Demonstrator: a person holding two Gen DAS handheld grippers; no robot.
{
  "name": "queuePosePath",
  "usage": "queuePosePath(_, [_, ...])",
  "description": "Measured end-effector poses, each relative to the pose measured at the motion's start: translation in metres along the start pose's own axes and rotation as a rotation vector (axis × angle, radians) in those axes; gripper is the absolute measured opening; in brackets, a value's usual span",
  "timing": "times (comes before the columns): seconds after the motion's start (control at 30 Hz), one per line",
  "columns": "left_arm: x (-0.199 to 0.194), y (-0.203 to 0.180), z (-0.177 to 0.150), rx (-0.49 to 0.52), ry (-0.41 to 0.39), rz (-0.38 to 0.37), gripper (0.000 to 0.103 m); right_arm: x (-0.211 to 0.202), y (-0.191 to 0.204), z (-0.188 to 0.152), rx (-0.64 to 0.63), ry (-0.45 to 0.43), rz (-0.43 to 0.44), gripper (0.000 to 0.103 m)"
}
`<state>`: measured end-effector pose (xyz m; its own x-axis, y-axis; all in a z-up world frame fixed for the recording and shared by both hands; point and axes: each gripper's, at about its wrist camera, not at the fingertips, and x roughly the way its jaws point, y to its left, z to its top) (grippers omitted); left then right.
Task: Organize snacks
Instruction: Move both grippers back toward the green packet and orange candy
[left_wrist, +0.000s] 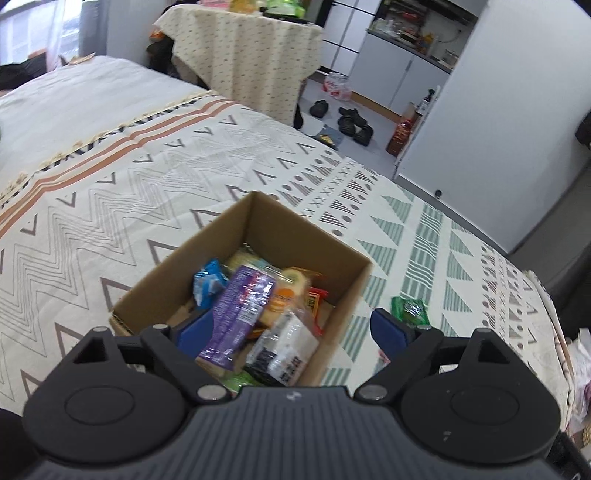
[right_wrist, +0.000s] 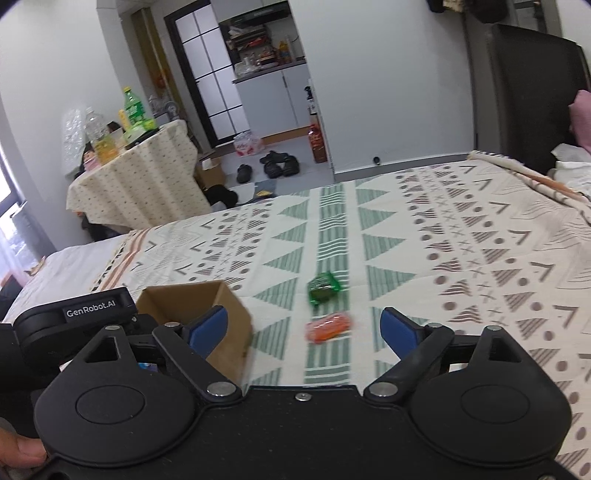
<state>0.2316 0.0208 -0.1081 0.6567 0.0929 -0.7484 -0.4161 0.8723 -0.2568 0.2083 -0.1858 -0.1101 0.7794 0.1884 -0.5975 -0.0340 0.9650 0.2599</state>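
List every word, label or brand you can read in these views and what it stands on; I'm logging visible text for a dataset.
"GenRobot.AI": white lettering on the black body of the left gripper, seen in the right wrist view.
Purple snack packet in the cardboard box: print too blurred to read.
Black-and-white packet: large dark characters, not legible.
Green packet and orange packet on the bedspread: no readable text.

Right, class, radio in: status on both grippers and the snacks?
Left gripper open over the cardboard box of snacks. Right gripper open, empty. Green packet and orange packet on the bedspread, outside the box. Nothing in the way.
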Motion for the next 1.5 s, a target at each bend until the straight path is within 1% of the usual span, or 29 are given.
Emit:
queuePosePath(0.07, [-0.002, -0.008, -0.004, 0.032, -0.007, -0.019, 0.091, -0.004, -0.01, 0.0, 0.009, -0.007, -0.002, 0.094])
queuePosePath(0.13, [-0.005, -0.021, -0.009, 0.099, -0.023, -0.025, 0.092, -0.007, -0.018, 0.0, 0.016, -0.015, -0.008, 0.098])
queuePosePath(0.2, [-0.006, -0.033, -0.014, 0.153, -0.026, -0.033, 0.095, -0.01, -0.025, 0.0, 0.023, -0.022, -0.012, 0.099])
queuePosePath(0.3, [-0.007, -0.046, -0.023, 0.186, -0.004, -0.062, 0.096, -0.014, -0.037, -0.002, 0.033, -0.031, -0.01, 0.103])
queuePosePath(0.5, [-0.005, -0.063, -0.039, 0.256, 0.01, -0.066, 0.097, -0.015, -0.06, -0.008, 0.064, -0.025, -0.01, 0.103])
queuePosePath(0.8, [0.003, -0.078, -0.051, 0.292, 0.027, -0.064, 0.097, -0.012, -0.09, -0.015, 0.106, -0.014, -0.022, 0.103])
queuePosePath(1.03, [0.011, -0.084, -0.059, 0.307, 0.032, -0.056, 0.097, 0.001, -0.115, -0.029, 0.153, 0.005, -0.025, 0.103])
queuePosePath(1.13, [0.012, -0.087, -0.062, 0.302, 0.004, -0.041, 0.096, 0.007, -0.124, -0.034, 0.187, 0.013, -0.019, 0.103])
queuePosePath(1.2, [0.012, -0.09, -0.064, 0.311, -0.019, -0.04, 0.096, 0.011, -0.129, -0.038, 0.204, 0.018, -0.01, 0.103])
queuePosePath(1.3, [0.017, -0.091, -0.064, 0.287, -0.006, -0.06, 0.094, 0.018, -0.134, -0.04, 0.22, 0.023, 0.012, 0.103])
queuePosePath(1.37, [0.019, -0.094, -0.065, 0.292, -0.017, -0.052, 0.094, 0.024, -0.134, -0.04, 0.216, 0.023, 0.027, 0.102])
queuePosePath(1.43, [0.023, -0.098, -0.065, 0.298, -0.028, -0.05, 0.093, 0.031, -0.135, -0.039, 0.22, 0.029, 0.049, 0.1])
queuePosePath(1.5, [0.028, -0.102, -0.064, 0.297, -0.031, -0.054, 0.089, 0.039, -0.137, -0.039, 0.229, 0.039, 0.073, 0.096])
